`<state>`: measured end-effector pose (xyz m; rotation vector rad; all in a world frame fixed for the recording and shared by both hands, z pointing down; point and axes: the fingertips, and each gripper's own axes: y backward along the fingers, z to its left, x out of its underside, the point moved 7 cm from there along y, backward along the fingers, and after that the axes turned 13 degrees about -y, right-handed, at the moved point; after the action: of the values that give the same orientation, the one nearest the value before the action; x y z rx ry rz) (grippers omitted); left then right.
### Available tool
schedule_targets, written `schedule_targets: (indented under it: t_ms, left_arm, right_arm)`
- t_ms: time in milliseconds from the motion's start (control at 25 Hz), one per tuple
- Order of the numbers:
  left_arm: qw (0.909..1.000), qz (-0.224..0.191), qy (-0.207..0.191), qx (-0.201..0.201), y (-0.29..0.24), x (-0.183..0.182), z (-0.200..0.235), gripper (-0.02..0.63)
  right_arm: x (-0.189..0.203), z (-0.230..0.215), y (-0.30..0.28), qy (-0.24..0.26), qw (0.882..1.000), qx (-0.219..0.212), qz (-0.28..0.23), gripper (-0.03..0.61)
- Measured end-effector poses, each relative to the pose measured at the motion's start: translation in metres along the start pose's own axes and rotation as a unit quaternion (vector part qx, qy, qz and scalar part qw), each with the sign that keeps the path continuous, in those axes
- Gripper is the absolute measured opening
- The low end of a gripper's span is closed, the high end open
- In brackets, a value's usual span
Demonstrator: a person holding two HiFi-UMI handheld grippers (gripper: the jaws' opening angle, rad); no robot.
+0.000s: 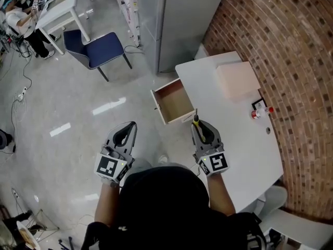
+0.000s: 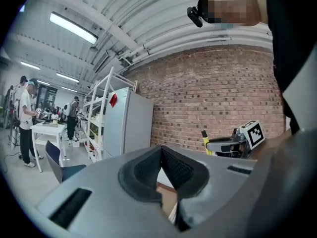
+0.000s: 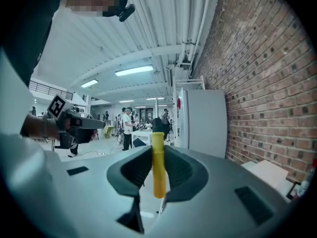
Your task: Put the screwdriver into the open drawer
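Observation:
My right gripper (image 1: pixel 200 127) is shut on a yellow-handled screwdriver (image 1: pixel 196 121), held just beside the front right corner of the open wooden drawer (image 1: pixel 173 102). In the right gripper view the screwdriver (image 3: pixel 158 165) stands upright between the pads, black end up. My left gripper (image 1: pixel 127 131) hangs over the floor to the left of the drawer, its jaws closed with nothing between them (image 2: pixel 161 171). From the left gripper view the right gripper (image 2: pixel 233 144) and the screwdriver (image 2: pixel 204 142) show at the right.
The drawer sticks out of a white table (image 1: pixel 234 139) against a brick wall. A pale box (image 1: pixel 237 79) and a small red-capped item (image 1: pixel 255 114) sit on the table. A blue chair (image 1: pixel 96 49) and a grey cabinet (image 1: pixel 182 20) stand further back.

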<state>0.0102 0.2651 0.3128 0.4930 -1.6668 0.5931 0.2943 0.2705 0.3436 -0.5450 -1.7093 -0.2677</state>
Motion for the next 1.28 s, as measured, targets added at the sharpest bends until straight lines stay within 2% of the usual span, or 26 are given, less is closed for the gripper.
schedule_targets:
  t_ms: [240,520,720,960,1280]
  left_arm:
    - [0.9997,0.021,0.000,0.012,-0.026,0.004,-0.010,0.003]
    - [0.9993,0.021,0.005,0.030,-0.055,0.008,0.011,0.003]
    - [0.9990,0.018,0.007,0.039,-0.065,0.013,0.046,0.003]
    - [0.9983,0.023,-0.014,0.051,-0.063,0.022,0.098,0.003]
    - [0.9983,0.014,0.012,0.055,-0.046,0.045,0.180,0.003]
  right_arm:
    - [0.007,-0.022,0.002,-0.021,1.000,0.002,0.009,0.084]
    - [0.011,-0.031,-0.027,-0.055,0.998,0.000,0.032,0.084]
    - [0.005,-0.025,-0.061,-0.047,0.998,0.007,0.039,0.084]
    - [0.004,-0.005,-0.108,-0.054,0.997,0.027,0.040,0.084]
    - [0.007,0.034,-0.167,-0.049,0.996,0.064,0.041,0.084]
